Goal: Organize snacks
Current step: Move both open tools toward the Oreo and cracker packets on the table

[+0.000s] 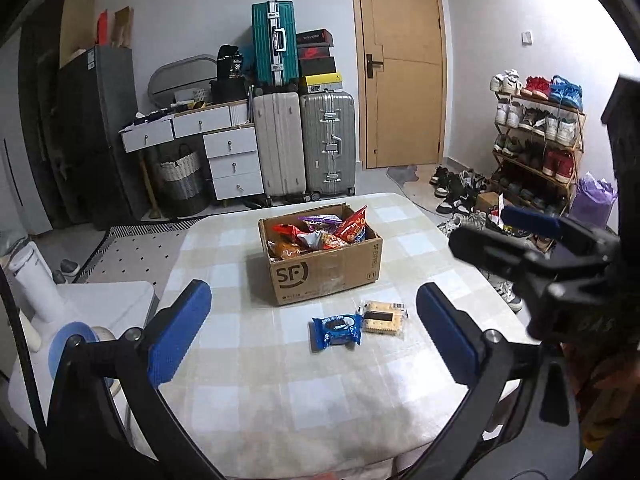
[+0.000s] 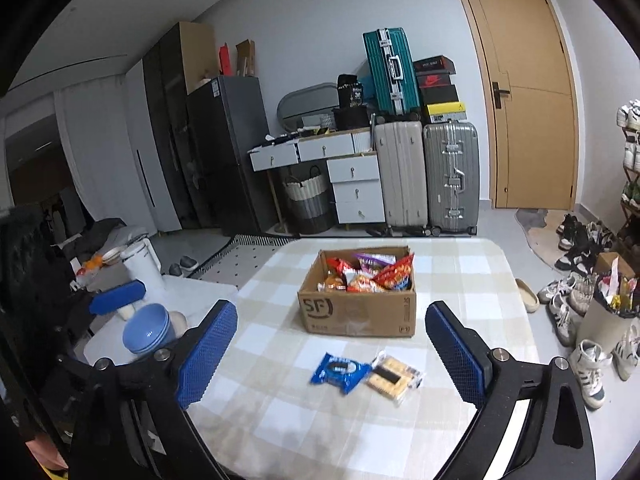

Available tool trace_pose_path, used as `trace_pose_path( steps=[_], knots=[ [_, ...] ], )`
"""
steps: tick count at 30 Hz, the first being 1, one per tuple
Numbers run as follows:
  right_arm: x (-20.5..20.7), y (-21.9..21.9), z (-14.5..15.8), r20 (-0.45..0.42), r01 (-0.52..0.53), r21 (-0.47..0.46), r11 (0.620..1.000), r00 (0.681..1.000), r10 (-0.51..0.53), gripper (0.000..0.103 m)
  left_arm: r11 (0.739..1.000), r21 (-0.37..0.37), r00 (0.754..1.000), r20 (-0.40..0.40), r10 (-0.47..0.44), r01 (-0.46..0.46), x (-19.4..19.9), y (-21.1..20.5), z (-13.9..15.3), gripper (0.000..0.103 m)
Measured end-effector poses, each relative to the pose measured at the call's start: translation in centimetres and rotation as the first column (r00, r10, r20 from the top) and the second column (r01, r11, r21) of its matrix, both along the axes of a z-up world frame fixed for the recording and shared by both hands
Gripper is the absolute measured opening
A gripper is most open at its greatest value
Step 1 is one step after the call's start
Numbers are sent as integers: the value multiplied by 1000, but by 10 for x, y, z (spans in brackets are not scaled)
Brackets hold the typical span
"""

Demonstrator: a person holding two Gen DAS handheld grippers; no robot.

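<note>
Table [image 1: 248,380], checked cloth — bears all items. Cardboard box [image 1: 324,276], mid-table, open-topped, filled with snack bags [image 1: 320,232]. Left gripper [image 1: 316,328] and right gripper [image 2: 332,352]: fingers spread wide, nothing between them. Blue cookie packet [image 1: 335,330] and cracker packet [image 1: 383,317] — side by side, touching, just before the box.

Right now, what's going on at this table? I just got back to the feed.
A person is sorting snacks with a handheld gripper in each hand. Both the left gripper and the right gripper are open and empty above the checked table. A blue cookie pack and a cracker pack lie side by side before the cardboard box, which already holds snack bags.
</note>
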State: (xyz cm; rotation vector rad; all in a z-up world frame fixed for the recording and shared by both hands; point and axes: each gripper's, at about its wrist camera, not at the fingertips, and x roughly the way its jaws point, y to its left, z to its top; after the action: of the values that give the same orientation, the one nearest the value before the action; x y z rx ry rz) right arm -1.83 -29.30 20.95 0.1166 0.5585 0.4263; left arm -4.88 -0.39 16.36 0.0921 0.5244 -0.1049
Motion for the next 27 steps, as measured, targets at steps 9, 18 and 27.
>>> trace_pose_path(
  steps=[9,18,27],
  knots=[
    [14,-11,-57,-84,8,60,998,996,-3,97,999,-46,997,-72,11,-14,31,4,-55,103],
    [61,-23,-116,-160,62,49,997,986,-54,97,996,-60,988,-142,53,-62,112,8,-120,103],
    [123,-24,-171,-217,87,19,996,973,-81,97,982,-159,966,-253,61,-104,201,25,-186,103]
  ],
)
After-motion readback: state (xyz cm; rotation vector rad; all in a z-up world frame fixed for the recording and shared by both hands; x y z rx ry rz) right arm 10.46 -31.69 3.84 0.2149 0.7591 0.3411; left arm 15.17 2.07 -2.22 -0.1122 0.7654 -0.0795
